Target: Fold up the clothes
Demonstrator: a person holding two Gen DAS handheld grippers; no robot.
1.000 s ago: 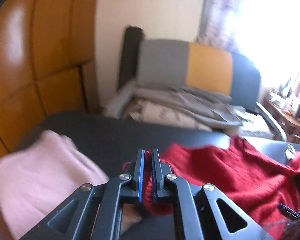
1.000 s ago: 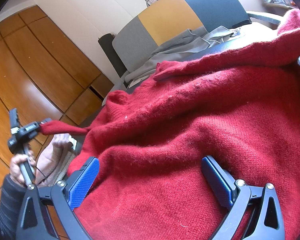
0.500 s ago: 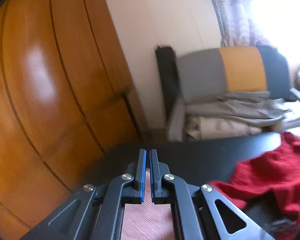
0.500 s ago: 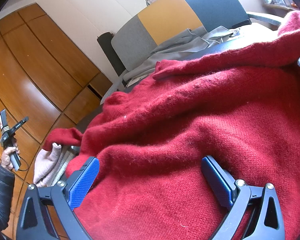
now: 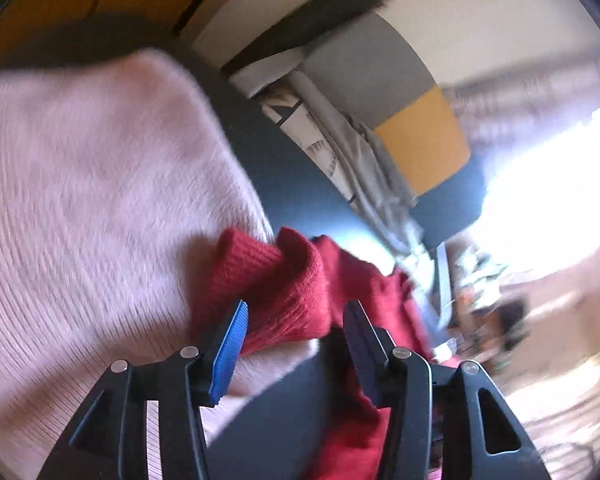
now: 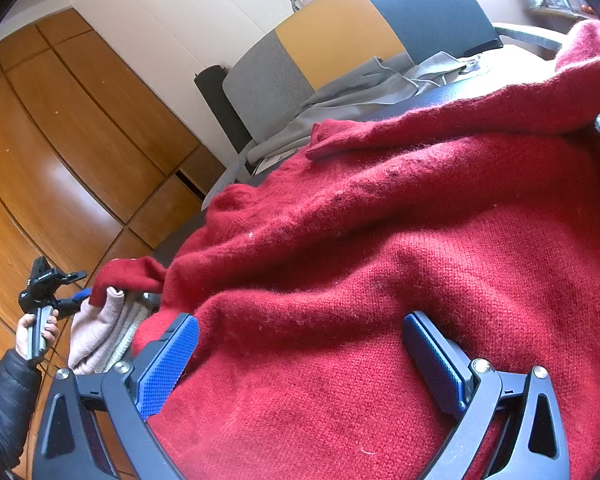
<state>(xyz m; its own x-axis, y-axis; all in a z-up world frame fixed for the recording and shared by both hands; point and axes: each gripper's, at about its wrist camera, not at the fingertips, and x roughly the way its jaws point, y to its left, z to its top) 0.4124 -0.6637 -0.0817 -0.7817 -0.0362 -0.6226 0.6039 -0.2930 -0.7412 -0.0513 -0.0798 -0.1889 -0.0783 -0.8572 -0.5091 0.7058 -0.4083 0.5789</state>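
The red sweater (image 6: 380, 280), a fuzzy, loosely knitted wool, lies rumpled on the dark table (image 5: 284, 172), filling the space ahead of the right gripper (image 6: 300, 344), whose jaws stand wide over the cloth without pinching it. Its ribbed sleeve cuff (image 5: 276, 280) lies between the fingers of the left gripper (image 5: 296, 328), whose jaws are opening, pads clear of the knit. The cuff rests on a folded pink sweater (image 5: 92, 200), soft and finely ribbed. The left view is motion-blurred; the sweater's far edge is cut off.
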